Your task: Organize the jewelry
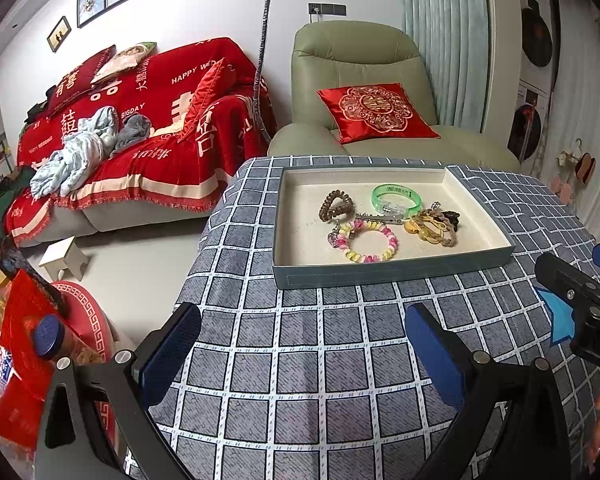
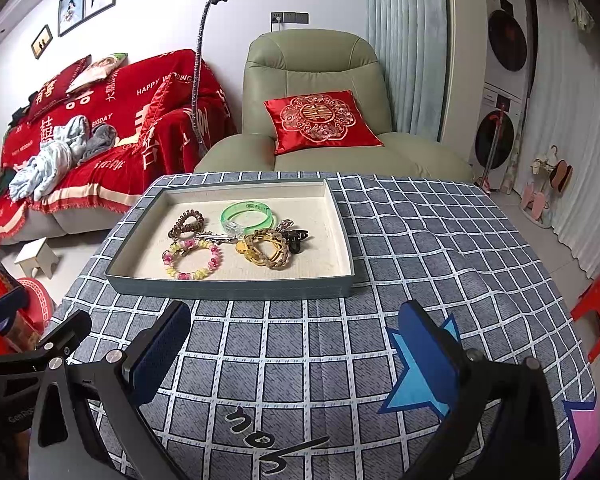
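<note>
A grey-blue tray [image 1: 380, 272] [image 2: 228, 288] with a cream lining sits on the checked tablecloth. In it lie a green bangle [image 1: 396, 199] [image 2: 246, 216], a brown spiral hair tie [image 1: 336, 205] [image 2: 186, 224], a pink and yellow bead bracelet [image 1: 366, 240] [image 2: 192, 258], a silver hair clip [image 1: 380, 218] [image 2: 216, 237], a braided gold and brown bracelet pile [image 1: 434, 226] [image 2: 266, 248] and a black claw clip [image 2: 296, 238]. My left gripper [image 1: 300, 344] is open and empty, short of the tray. My right gripper [image 2: 296, 344] is open and empty, short of the tray.
The right gripper's body shows at the left view's right edge [image 1: 580, 304]. A green armchair [image 1: 364, 80] with a red cushion stands behind the table, and a red-covered sofa [image 1: 140, 128] to the left. Red stools [image 2: 598, 312] stand on the floor.
</note>
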### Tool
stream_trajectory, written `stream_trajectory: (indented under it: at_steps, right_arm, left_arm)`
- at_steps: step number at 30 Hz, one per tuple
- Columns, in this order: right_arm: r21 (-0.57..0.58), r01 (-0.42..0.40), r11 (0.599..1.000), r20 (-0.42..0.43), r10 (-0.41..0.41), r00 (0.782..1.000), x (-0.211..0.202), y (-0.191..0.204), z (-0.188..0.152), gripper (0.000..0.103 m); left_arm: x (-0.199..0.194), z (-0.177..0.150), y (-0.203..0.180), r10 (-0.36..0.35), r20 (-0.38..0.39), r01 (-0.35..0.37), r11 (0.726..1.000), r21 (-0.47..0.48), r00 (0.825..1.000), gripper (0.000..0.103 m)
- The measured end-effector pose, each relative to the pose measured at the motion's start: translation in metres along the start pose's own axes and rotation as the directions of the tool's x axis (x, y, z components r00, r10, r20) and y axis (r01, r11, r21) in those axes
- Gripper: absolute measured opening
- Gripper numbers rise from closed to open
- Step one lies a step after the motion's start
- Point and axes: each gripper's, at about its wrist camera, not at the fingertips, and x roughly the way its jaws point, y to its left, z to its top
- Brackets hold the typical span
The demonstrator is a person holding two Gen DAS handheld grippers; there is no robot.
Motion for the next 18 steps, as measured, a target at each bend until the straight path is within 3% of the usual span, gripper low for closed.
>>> stream_trajectory:
  at_steps: [18]
  right_arm:
    - [-0.004, 0.000, 1.000, -0.009, 0.000, 1.000, 0.0016, 0.0067, -0.0037, 0.103]
  left_arm:
    - [0.0008, 0.0002, 0.0006, -0.006, 0.000, 0.006, 1.000, -0.008, 1.000, 0.103]
